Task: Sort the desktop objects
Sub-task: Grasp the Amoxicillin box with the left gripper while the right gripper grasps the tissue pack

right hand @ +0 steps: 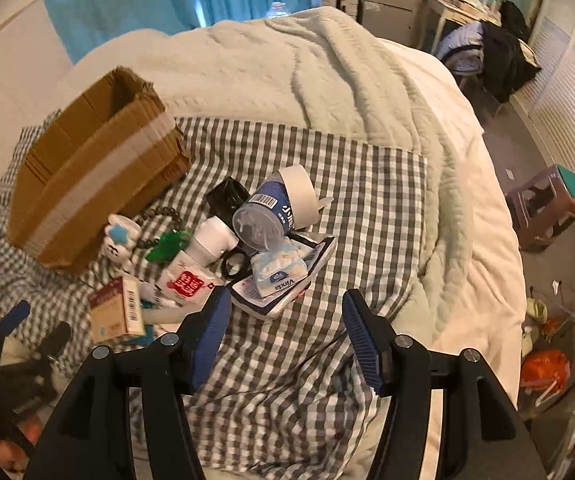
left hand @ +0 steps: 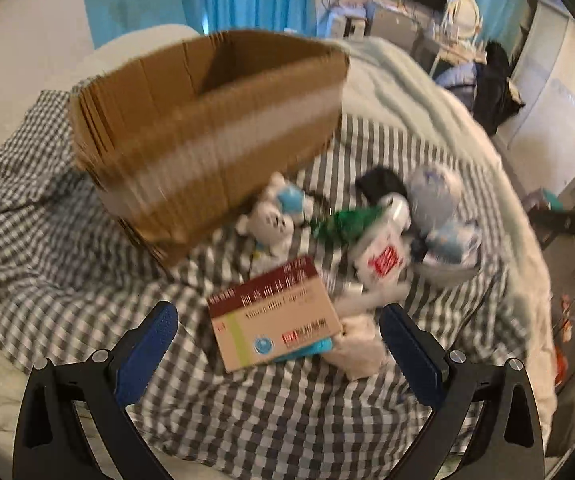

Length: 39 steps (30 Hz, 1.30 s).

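From the left wrist, our left gripper hangs with its jaws spread wide and nothing gripped. Between them, and a little ahead of the pads, lies the medicine box, flat on the checked cloth, its maroon band turned away from us. A white tissue wad sits just inside the right-hand pad, touching the box's edge, and something turquoise peeks from under the box. Beyond the jaws the rest of the pile crowds together: a white bear figure, a green tag and a white packet with a red label. The cardboard carton stands ahead and to the left of the jaws, open at the top; we judge it to be where things go. The picture is blurred, so fine edges are uncertain.

To do this step well, we should centre the box between the pads, settle before closing, and take it across its narrower span so the tissue wad stays outside the grip.

From the right wrist, our right gripper is about half open and empty, over bare cloth. The tissue pack lies just ahead of the left-hand pad, with a clear cup and a tape roll farther ahead. The left gripper shows at the far left edge, beside the medicine box. We should hold this gripper clear until the left one has lifted.
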{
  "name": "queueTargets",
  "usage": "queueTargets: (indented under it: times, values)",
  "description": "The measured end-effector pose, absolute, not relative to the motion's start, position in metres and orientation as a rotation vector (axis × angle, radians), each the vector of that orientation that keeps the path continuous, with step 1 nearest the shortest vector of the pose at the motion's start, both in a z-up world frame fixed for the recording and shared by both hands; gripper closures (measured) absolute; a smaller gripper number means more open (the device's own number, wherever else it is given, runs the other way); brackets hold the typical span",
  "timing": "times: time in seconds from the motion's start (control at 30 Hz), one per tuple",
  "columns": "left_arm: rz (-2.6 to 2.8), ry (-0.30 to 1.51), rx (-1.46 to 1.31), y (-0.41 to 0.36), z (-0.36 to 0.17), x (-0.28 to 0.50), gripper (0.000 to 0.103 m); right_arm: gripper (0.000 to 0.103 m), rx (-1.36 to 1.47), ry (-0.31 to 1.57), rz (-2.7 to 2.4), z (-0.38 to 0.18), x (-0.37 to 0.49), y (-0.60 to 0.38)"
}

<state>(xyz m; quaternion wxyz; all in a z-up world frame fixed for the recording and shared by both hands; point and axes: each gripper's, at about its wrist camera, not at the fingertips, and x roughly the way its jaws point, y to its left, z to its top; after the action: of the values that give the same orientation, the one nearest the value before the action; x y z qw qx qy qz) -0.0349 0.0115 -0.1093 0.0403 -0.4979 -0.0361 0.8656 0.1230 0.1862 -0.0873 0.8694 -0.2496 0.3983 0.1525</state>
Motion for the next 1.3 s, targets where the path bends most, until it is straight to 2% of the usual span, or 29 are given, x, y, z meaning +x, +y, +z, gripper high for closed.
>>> queueTargets:
  times: [0.03, 0.13, 0.57, 0.83, 0.9, 0.93, 0.97, 1.3]
  values:
    - [2.645, -0.098, -1.544, 0.014, -0.119, -0.036, 0.0, 0.045, -0.536, 0.827, 0.327, -0.091, 0.124, 0.187]
    - [2.638, -0.097, -1.584, 0.015, -0.138, -0.033, 0.0, 0.037, -0.58, 0.8, 0.352, -0.102, 0.13, 0.193]
    - [2.608, -0.177, -1.651, 0.013, -0.172, -0.045, 0.0, 0.031, -0.582, 0.919, 0.336, -0.163, 0.191, 0.207]
    - [2.563, -0.053, -1.613, 0.016, -0.177, -0.054, 0.0, 0.028, -0.692, 0.962, 0.289, -0.194, 0.198, 0.204]
    - [2.525, -0.031, -1.599, 0.016, -0.175, -0.058, 0.0, 0.032, -0.696, 0.977, 0.281, -0.198, 0.2, 0.199]
    - [2.496, -0.002, -1.588, 0.017, -0.175, -0.059, 0.0, 0.038, -0.7, 0.974, 0.275, -0.199, 0.2, 0.197]
    - [2.484, 0.023, -1.577, 0.018, -0.175, -0.061, 0.0, 0.049, -0.702, 0.975, 0.272, -0.198, 0.2, 0.195]
    - [2.402, 0.155, -1.507, 0.021, -0.195, -0.081, 0.0, 0.049, -0.606, 1.01, 0.313, -0.181, 0.181, 0.17]
